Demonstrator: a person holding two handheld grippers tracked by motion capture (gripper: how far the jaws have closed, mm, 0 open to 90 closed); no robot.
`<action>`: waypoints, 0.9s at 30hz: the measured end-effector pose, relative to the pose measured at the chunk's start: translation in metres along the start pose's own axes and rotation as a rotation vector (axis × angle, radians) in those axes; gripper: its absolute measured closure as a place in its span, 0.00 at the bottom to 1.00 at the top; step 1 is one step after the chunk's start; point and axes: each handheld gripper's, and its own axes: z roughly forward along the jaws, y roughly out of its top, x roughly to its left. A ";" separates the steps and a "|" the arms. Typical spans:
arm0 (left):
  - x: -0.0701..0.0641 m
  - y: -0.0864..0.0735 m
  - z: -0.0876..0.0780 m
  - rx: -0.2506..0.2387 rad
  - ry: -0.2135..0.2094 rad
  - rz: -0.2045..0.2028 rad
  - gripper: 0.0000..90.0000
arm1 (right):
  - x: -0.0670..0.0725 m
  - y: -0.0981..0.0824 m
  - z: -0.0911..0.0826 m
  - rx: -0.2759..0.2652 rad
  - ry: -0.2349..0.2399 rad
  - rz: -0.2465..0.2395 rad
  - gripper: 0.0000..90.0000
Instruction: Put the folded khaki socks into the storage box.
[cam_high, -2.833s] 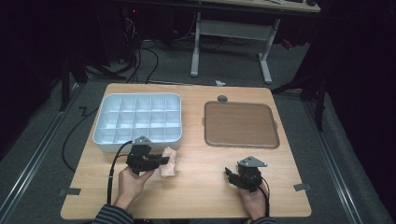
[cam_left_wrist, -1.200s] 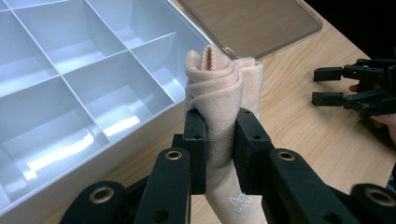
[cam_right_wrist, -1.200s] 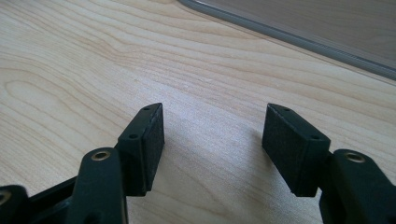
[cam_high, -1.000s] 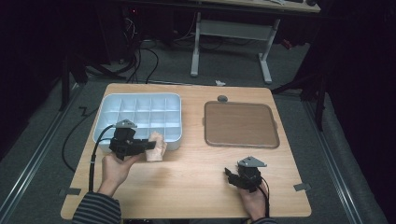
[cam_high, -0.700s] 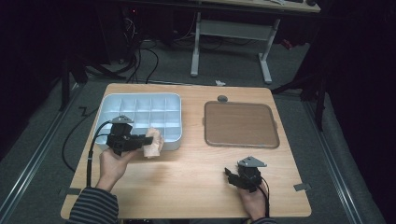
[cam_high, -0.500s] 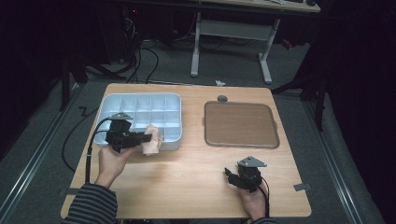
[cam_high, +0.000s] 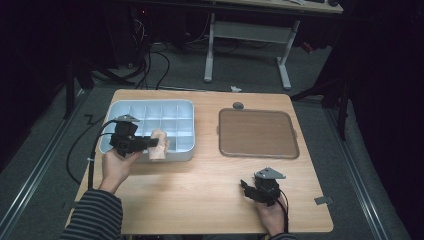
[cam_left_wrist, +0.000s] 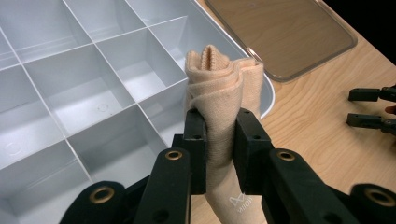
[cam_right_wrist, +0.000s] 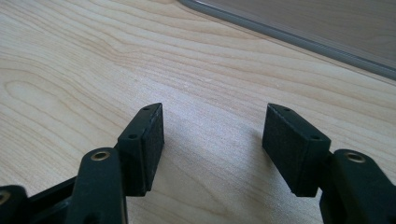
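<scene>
A rolled beige sock is pinched between the jaws of my left gripper, which is shut on it. In the high view the left gripper holds the sock over the front right part of the white compartment tray. Below the sock lie empty tray cells. My right gripper stands open just above the bare wood, with nothing between its jaws. In the high view the right gripper rests near the table's front edge, right of centre.
A brown lid-like tray lies flat at the right of the wooden table; its edge runs past the right gripper. A small grey knob sits behind it. Desk legs and cables stand beyond the table.
My left hand has carried the sock from the table in front of the tray back and up, over the tray's front right cells. The right gripper has stayed still.
</scene>
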 end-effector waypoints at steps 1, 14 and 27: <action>0.000 0.001 0.000 0.000 0.003 0.002 0.86 | 0.000 0.000 0.000 0.000 0.000 0.000 0.43; 0.015 0.008 -0.001 0.002 0.016 -0.033 0.86 | 0.000 0.000 0.000 0.001 -0.001 -0.001 0.42; 0.035 0.008 0.005 0.016 0.045 -0.080 0.86 | 0.000 0.000 0.000 0.002 -0.001 -0.002 0.42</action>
